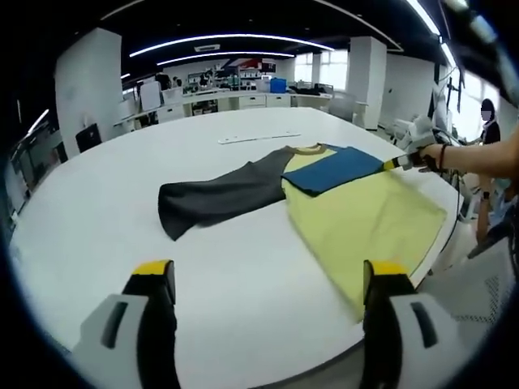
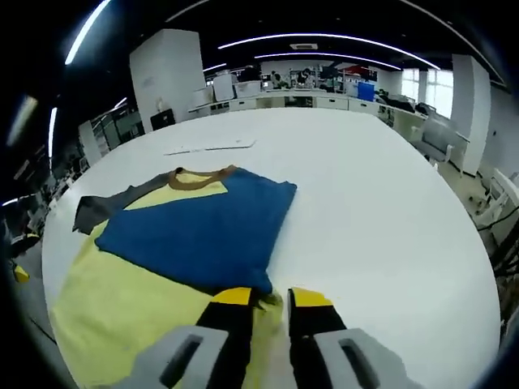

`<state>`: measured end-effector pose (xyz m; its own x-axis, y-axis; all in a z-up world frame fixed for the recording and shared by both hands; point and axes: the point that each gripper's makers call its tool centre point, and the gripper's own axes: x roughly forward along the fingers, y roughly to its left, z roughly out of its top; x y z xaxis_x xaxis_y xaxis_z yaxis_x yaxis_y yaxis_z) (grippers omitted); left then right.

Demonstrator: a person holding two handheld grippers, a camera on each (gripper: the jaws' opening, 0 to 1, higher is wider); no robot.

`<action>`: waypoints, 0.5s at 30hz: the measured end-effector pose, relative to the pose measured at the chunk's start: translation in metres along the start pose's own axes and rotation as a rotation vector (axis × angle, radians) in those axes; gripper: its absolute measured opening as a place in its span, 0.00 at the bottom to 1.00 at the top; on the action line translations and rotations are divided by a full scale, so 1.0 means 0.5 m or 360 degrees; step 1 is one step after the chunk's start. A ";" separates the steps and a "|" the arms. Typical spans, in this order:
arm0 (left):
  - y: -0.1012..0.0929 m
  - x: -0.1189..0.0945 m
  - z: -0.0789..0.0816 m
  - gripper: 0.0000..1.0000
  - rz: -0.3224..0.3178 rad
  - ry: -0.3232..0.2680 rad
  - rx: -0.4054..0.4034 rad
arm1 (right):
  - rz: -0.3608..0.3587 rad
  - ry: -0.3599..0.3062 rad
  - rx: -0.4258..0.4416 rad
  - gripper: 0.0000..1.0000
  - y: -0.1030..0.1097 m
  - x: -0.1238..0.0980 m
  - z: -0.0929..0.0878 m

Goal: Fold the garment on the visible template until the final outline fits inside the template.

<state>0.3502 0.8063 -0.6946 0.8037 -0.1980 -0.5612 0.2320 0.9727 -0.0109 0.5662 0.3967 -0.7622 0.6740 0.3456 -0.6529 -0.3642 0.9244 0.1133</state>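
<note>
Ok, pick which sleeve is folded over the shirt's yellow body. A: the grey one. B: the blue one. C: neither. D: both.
B: the blue sleeve lies across the yellow body, its end at the right gripper, while the grey sleeve lies spread out on the table.

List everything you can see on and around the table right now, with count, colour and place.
Garment: one, yellow body, blue panel folded over it, grey sleeve spread out, brown collar; lying flat on the table.
Table: one, white, large.
Strip: one, white, beyond the collar.
Left gripper: yellow-tipped jaws apart, above bare table.
Right gripper: yellow-tipped jaws close together at the blue panel's corner; whether they pinch cloth is unclear.
Person's hand: one, holding the right gripper.
</note>
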 end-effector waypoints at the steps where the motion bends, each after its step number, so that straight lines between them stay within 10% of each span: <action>1: 0.003 0.000 0.002 0.93 0.0004 -0.0002 0.0001 | 0.0017 -0.0011 -0.0006 0.29 0.005 -0.002 0.004; 15: 0.068 0.017 0.021 0.86 0.0071 -0.0043 -0.0066 | 0.0287 -0.0073 -0.0102 0.86 0.086 -0.082 0.032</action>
<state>0.3711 0.8365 -0.6910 0.8275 -0.1569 -0.5391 0.1730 0.9847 -0.0210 0.5332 0.4247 -0.7186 0.6225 0.5128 -0.5912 -0.5209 0.8353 0.1762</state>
